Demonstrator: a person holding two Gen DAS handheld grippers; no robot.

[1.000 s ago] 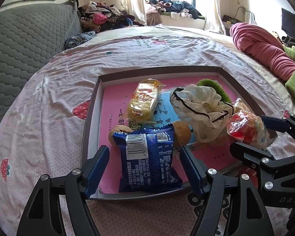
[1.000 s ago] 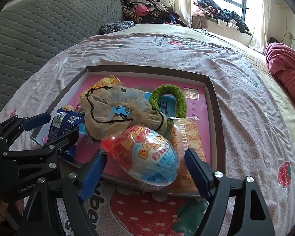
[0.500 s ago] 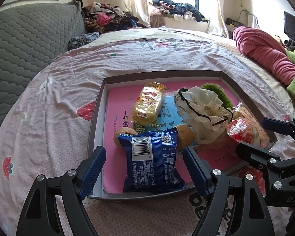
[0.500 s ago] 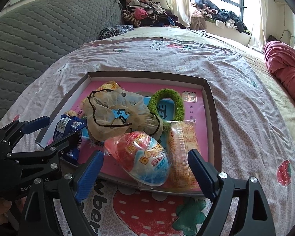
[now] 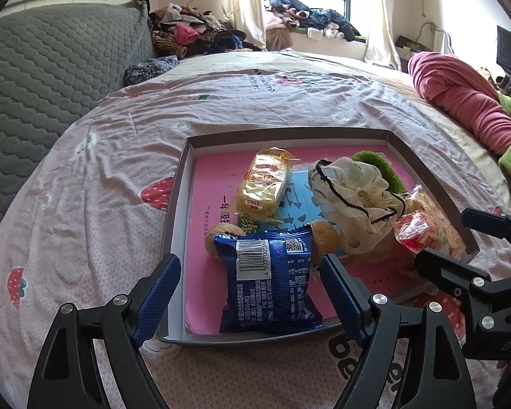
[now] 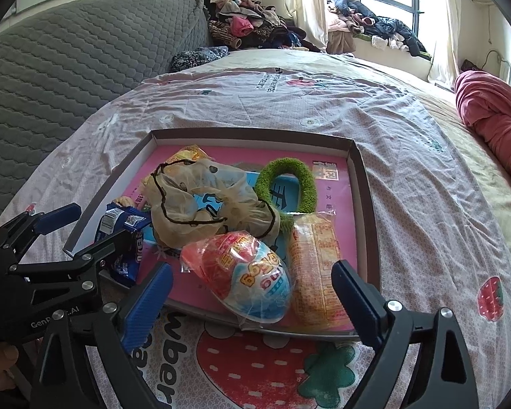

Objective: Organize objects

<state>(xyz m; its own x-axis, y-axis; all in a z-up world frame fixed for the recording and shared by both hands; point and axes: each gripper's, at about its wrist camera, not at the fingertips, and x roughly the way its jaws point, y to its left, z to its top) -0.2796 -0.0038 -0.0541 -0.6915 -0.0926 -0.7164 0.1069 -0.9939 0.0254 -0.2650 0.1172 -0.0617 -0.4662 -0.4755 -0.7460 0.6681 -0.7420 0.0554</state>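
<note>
A shallow cardboard tray (image 5: 173,211) with a pink book inside lies on the bed. In it are a blue snack packet (image 5: 269,289), a yellow snack packet (image 5: 264,182), a cream drawstring pouch (image 5: 354,197), a green fuzzy ring (image 6: 286,184), a red and blue egg-shaped toy in plastic (image 6: 245,279) and an orange packet (image 6: 315,272). My left gripper (image 5: 252,298) is open, its jaws either side of the blue packet's near end, at the tray's front edge. My right gripper (image 6: 252,303) is open, just short of the egg toy.
A pink floral bedsheet (image 5: 102,177) surrounds the tray. A grey quilted headboard (image 5: 44,78) is on the left, a rolled pink blanket (image 5: 460,99) on the right, and piled clothes (image 5: 194,34) lie by the window.
Both grippers have drawn back and up from the tray. The blue packet and the egg toy now lie farther ahead of the open jaws.
</note>
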